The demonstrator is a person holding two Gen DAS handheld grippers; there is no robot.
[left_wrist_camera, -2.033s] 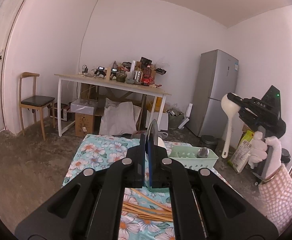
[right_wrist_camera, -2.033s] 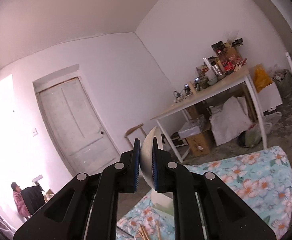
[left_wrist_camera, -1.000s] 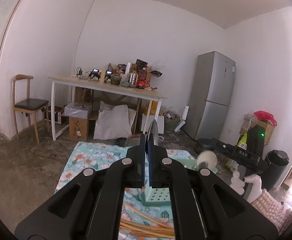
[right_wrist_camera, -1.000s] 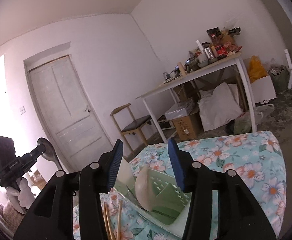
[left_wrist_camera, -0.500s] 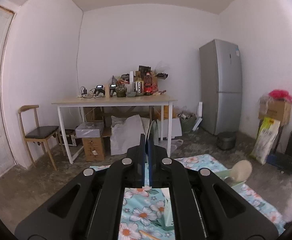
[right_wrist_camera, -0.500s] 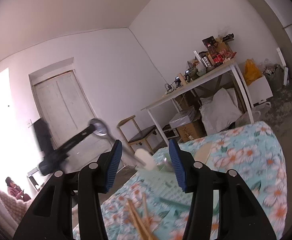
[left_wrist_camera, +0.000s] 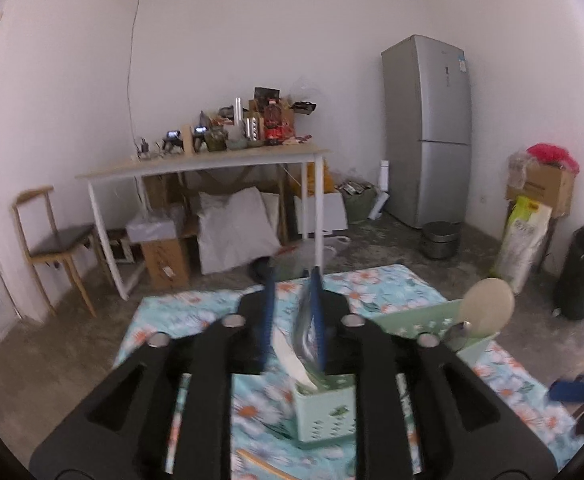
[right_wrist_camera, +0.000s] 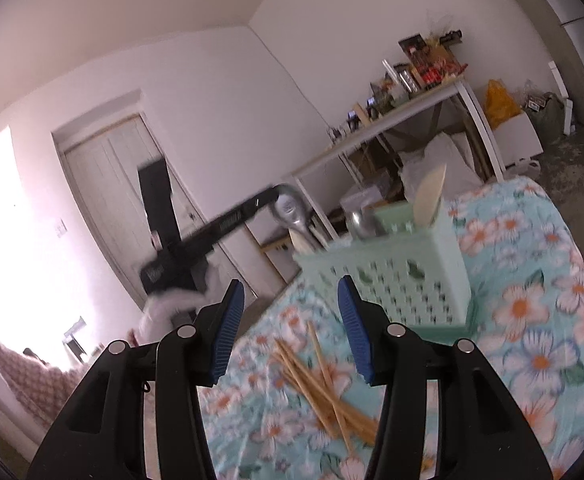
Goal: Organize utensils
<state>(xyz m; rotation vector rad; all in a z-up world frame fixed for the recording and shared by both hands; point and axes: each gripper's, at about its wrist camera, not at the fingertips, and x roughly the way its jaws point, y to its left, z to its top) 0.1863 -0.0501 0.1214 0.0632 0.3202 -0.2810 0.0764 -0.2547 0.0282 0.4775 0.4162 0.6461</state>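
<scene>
Working left to right, the left gripper, jaws just opened with the metal spoon loose between them, should be held above the green basket until the spoon is dropped in; the right gripper, released and empty, is poised over chopsticks on the desk.

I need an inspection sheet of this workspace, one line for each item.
Surface: floral cloth.
Job's things: green basket holds rice paddle; chopsticks loose on cloth.
Clutter: crowded white table behind.
Grippers: left gripper jaws just opening, metal spoon between them, by the basket; right gripper open, empty.
Cables: one cable up the wall.
Surroundings: fridge, chair, door.
</scene>
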